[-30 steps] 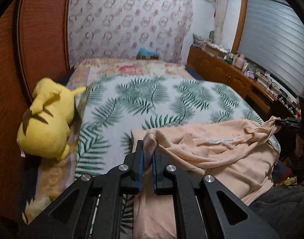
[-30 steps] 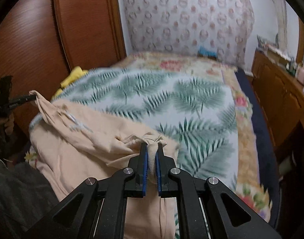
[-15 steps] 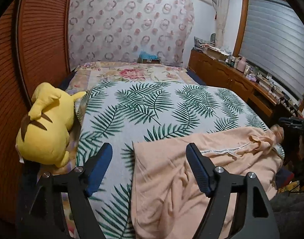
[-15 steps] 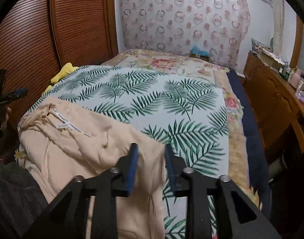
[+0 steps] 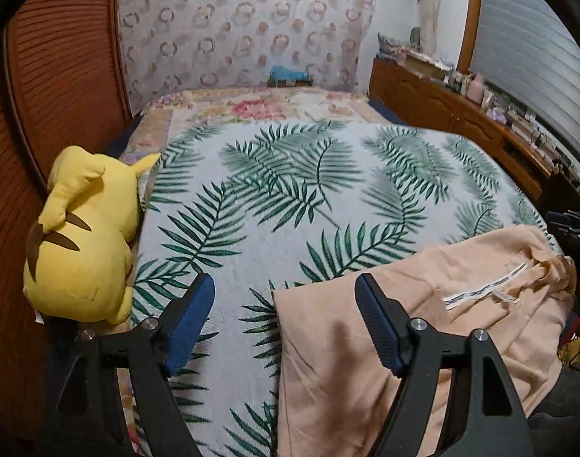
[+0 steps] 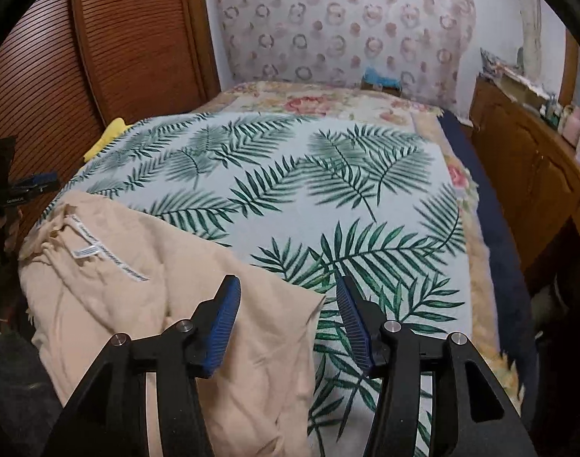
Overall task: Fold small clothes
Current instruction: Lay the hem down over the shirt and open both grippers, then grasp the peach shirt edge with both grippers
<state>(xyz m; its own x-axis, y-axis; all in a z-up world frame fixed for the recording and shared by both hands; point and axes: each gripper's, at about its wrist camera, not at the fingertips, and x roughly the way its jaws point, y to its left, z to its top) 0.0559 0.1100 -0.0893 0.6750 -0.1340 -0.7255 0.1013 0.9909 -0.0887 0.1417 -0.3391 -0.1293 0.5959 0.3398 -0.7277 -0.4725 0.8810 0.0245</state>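
Note:
A peach garment (image 5: 423, 327) lies flat on the near end of the leaf-print bedspread (image 5: 290, 198), its white label strip (image 5: 480, 291) facing up. My left gripper (image 5: 286, 297) stands open above the garment's near left corner, touching no cloth. In the right wrist view the same garment (image 6: 145, 297) fills the lower left. My right gripper (image 6: 288, 297) hangs over its right corner with jaws still opening and nothing pressed between the pads. The left gripper (image 6: 27, 186) shows at the far left edge there.
A yellow plush toy (image 5: 80, 236) sits at the bed's left edge against the wooden wardrobe doors (image 5: 58, 76). A wooden sideboard (image 6: 529, 167) with small items runs along the right. A floral sheet (image 6: 328, 99) covers the bed's far end.
Both grippers were shut on bunched corners of the garment and have let go. The cloth dropped flat onto the bed and both grippers sank and drew back.

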